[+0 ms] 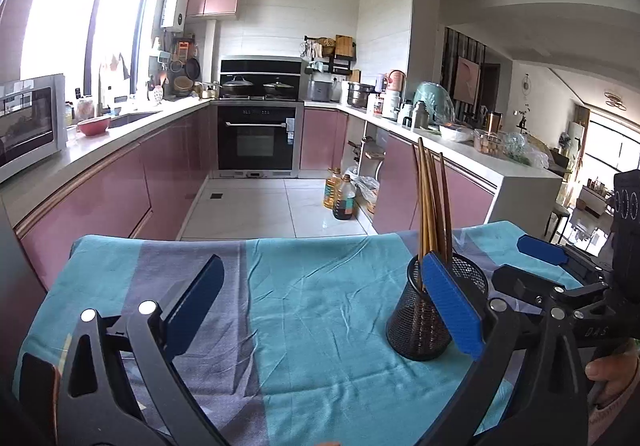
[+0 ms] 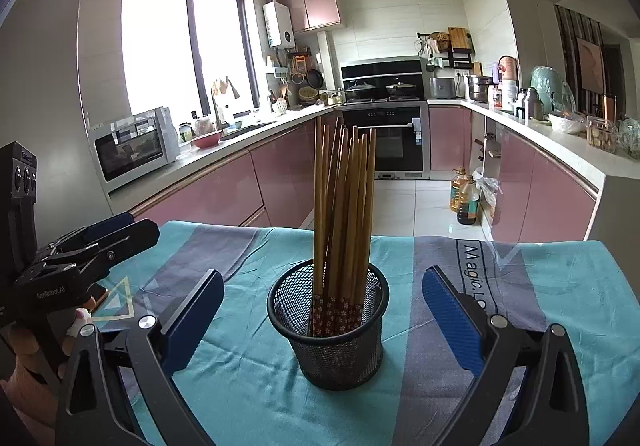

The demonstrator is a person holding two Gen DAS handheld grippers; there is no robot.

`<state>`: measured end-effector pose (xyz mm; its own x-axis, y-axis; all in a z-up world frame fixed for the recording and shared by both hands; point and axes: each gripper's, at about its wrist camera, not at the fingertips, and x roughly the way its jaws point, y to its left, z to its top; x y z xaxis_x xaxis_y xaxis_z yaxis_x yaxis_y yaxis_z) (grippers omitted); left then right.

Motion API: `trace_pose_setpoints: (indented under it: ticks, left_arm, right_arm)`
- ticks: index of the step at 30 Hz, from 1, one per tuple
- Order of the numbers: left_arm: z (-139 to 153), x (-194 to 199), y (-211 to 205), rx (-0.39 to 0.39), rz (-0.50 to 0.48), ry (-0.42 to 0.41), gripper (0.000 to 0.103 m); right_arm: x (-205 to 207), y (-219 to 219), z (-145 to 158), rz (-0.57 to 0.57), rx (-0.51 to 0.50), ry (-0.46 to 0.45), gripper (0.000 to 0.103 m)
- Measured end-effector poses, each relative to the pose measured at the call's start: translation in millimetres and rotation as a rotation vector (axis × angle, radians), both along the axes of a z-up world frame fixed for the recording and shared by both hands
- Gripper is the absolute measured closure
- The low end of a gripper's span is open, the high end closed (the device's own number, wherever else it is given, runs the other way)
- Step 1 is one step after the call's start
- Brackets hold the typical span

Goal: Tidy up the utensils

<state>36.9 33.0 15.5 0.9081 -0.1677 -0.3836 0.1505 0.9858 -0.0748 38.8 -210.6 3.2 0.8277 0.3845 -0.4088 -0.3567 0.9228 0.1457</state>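
A black mesh cup (image 2: 334, 330) stands upright on the cloth-covered table and holds several wooden chopsticks (image 2: 340, 206), patterned ends down. My right gripper (image 2: 324, 310) is open, its blue pads on either side of the cup without touching it. In the left wrist view the cup (image 1: 430, 310) stands at the right, partly behind my left gripper's right pad (image 1: 452, 306). My left gripper (image 1: 320, 302) is open and empty over bare cloth. The right gripper (image 1: 560, 278) shows at the far right there.
The table is covered with a teal and grey cloth (image 2: 248, 378). Beyond its far edge lie the kitchen floor, pink cabinets (image 2: 224, 186), an oven (image 2: 386, 138) and oil bottles (image 2: 466, 200). The left gripper (image 2: 80, 254) shows at the left of the right wrist view.
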Motion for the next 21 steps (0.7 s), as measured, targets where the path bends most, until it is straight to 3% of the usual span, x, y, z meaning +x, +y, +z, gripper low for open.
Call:
trace_pose_setpoints:
  ticks: [10, 21]
  left_arm:
    - [2, -48, 10, 0.017, 0.07, -0.097, 0.006]
    - [12, -70, 6, 0.027, 0.095, -0.153, 0.006]
  right_arm:
    - [-33, 5, -1, -0.087, -0.025, -0.117, 0.007]
    - [-52, 13, 2, -0.105, -0.041, -0.183, 0.007]
